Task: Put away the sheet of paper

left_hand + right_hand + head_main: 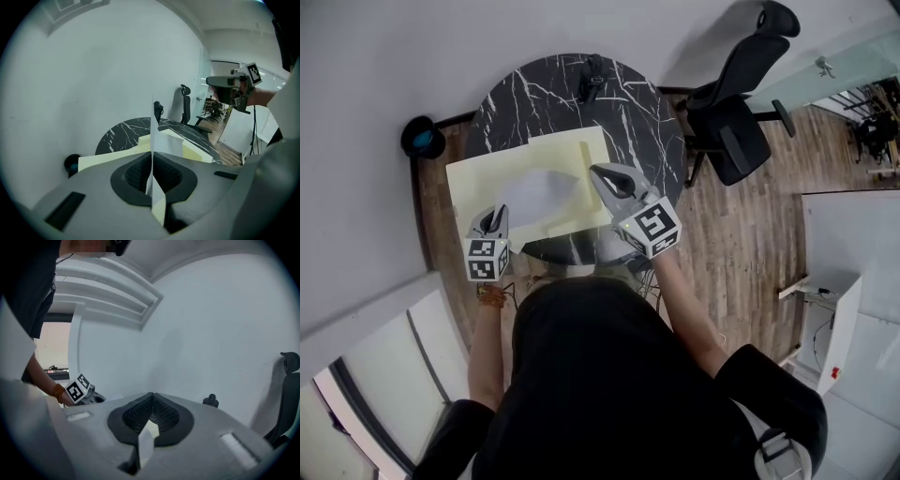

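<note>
The person's dark-clad torso fills the foreground. Just beyond, the left gripper has its fingers clamped on the white sheet, held over the open yellow folder on the marble table. The right gripper pinches a pale strip in its fingers, perhaps the folder's flap. Insertion seems in hand; next, the sheet should slide flat inside before release.

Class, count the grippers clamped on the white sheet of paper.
2: left gripper on the sheet of paper at its left edge, right gripper at its right edge.
</note>
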`<state>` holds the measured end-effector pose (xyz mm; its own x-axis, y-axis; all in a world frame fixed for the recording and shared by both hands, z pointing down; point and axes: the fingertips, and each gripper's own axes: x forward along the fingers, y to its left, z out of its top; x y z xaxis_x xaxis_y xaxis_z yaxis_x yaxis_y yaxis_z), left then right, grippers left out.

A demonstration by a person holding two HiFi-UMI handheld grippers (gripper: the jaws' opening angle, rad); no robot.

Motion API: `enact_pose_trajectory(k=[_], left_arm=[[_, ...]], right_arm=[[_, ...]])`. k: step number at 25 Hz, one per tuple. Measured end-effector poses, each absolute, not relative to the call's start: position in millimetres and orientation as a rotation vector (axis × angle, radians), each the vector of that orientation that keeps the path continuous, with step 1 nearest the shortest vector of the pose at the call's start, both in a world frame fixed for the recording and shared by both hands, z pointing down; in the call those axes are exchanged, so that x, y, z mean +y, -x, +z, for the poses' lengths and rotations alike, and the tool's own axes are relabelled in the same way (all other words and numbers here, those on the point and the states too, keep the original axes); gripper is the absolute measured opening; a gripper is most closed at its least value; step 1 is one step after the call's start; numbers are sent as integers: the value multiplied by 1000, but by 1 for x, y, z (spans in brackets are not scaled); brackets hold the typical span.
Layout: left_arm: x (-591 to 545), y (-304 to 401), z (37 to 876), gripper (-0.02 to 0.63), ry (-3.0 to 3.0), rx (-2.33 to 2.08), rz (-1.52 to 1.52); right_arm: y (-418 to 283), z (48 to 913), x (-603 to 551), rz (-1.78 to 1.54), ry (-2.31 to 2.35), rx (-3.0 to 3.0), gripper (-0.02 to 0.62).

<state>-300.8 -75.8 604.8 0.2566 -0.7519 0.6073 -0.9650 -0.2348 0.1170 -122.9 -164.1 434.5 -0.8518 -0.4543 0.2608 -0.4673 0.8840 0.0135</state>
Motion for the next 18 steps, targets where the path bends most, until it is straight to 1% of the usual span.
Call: enact_pose_trajectory(k=[4,9,14,18], left_arm=[[-82,311,634,11,-2033,-1542,585],[-92,323,666,11,-1900,-1541,424],[-104,314,686,11,-1851,-1516,375],[-123,304,689,11,-1805,-1516,248]], right_arm=[[122,435,-161,72,-712,-2779,-2],[119,439,-159,83,-739,-2758,-2],[116,441,-160,98,-768,-2743,-2],[116,444,-158,105,-776,-2732,-2]])
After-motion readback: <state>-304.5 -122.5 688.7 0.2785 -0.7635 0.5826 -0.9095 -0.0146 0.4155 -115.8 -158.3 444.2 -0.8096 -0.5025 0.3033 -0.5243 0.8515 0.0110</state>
